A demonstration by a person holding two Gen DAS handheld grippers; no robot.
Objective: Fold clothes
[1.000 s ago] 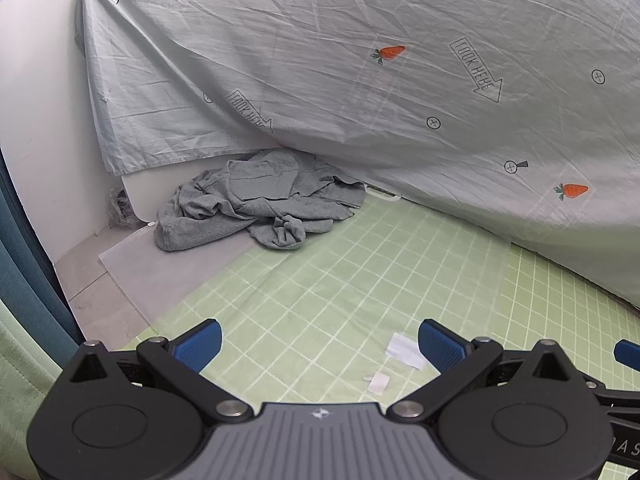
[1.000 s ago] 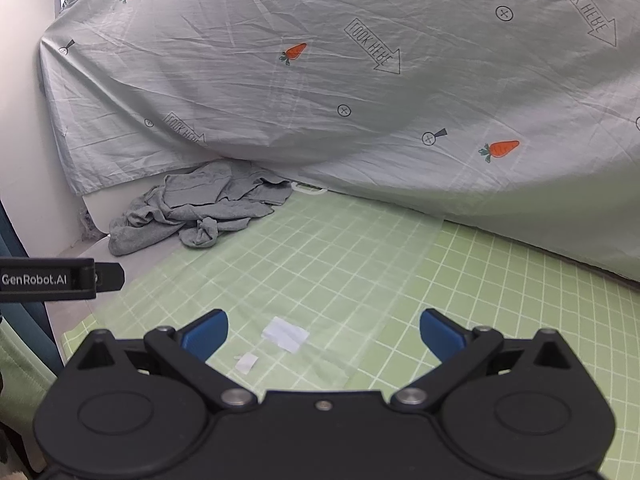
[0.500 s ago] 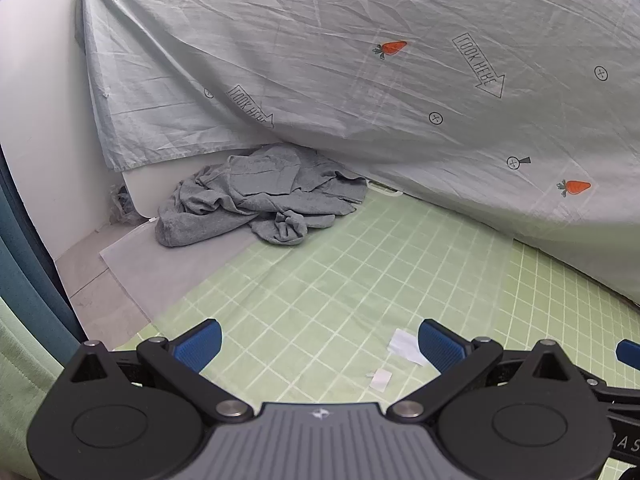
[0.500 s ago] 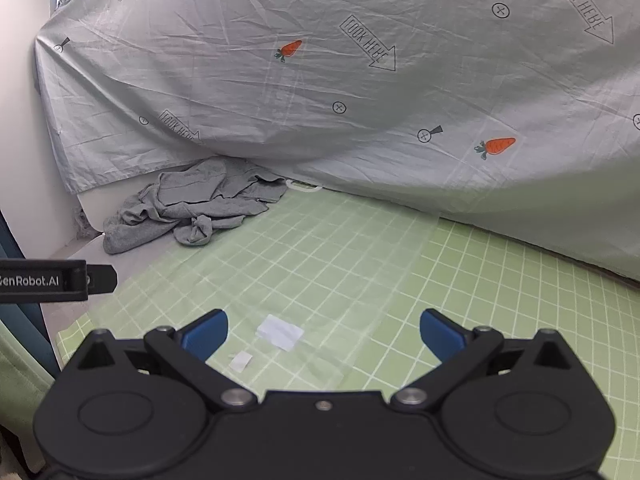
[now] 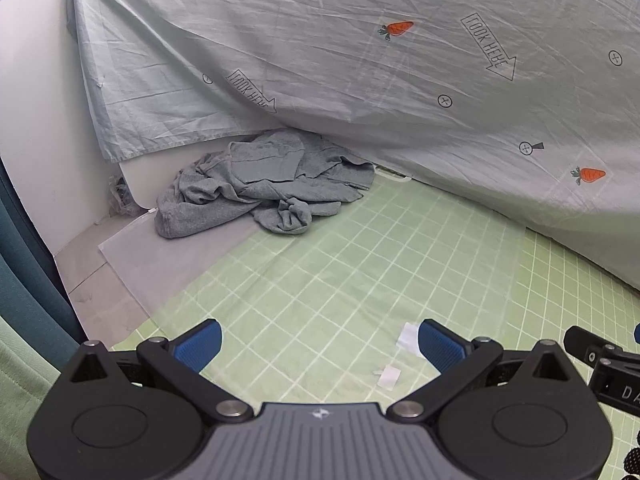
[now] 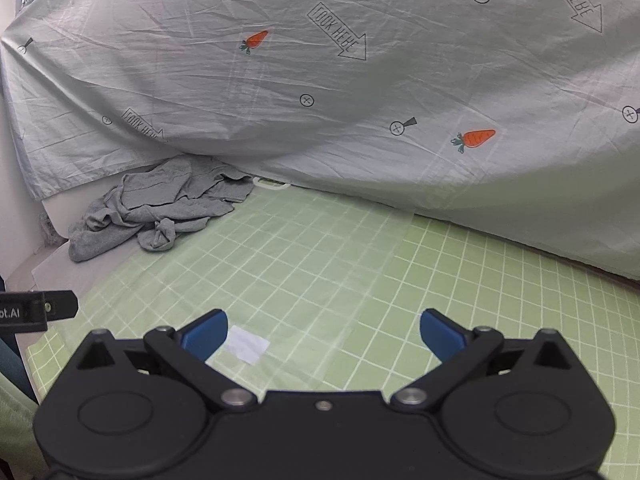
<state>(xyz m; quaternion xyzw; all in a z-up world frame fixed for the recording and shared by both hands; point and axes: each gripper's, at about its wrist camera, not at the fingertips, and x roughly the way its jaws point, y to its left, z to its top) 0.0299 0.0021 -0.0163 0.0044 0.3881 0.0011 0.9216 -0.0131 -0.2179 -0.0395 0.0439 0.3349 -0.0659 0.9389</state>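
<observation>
Green checked sheeting [image 5: 360,264] spreads out under both of your grippers, white grid lines running across it, and behind it a pale grey sheet [image 5: 360,60] printed with carrots and "LOOK HERE" arrows hangs down like a backdrop. Off to your left, a white wall [image 5: 36,120] and the edge of a teal curtain [image 5: 24,272].

Your left gripper [image 5: 318,340] sits low over the green sheet with its blue pads [image 5: 198,344] spread wide, holding nothing. Your right gripper [image 6: 322,330] is the same story: fingers far apart, blue pads [image 6: 442,334] bare, only checked cloth between them.

Now the garment: a grey sweatshirt [image 5: 260,188] lies crumpled in a heap at the far left corner, up against the bottom edge of the hanging sheet. Part of it rests on the green sheet, part on a plain pale mat [image 5: 168,264] beside it. One bunched fold sticks out toward you at the front of the heap. From the right wrist view the same heap [image 6: 160,208] sits far ahead and to the left, well apart from both of your grippers.

Closer in, two small white scraps [image 5: 408,338] lie flat on the green sheet, just beside your left gripper's right pad; the larger one [image 6: 246,346] shows just beside your right gripper's left pad.
</observation>
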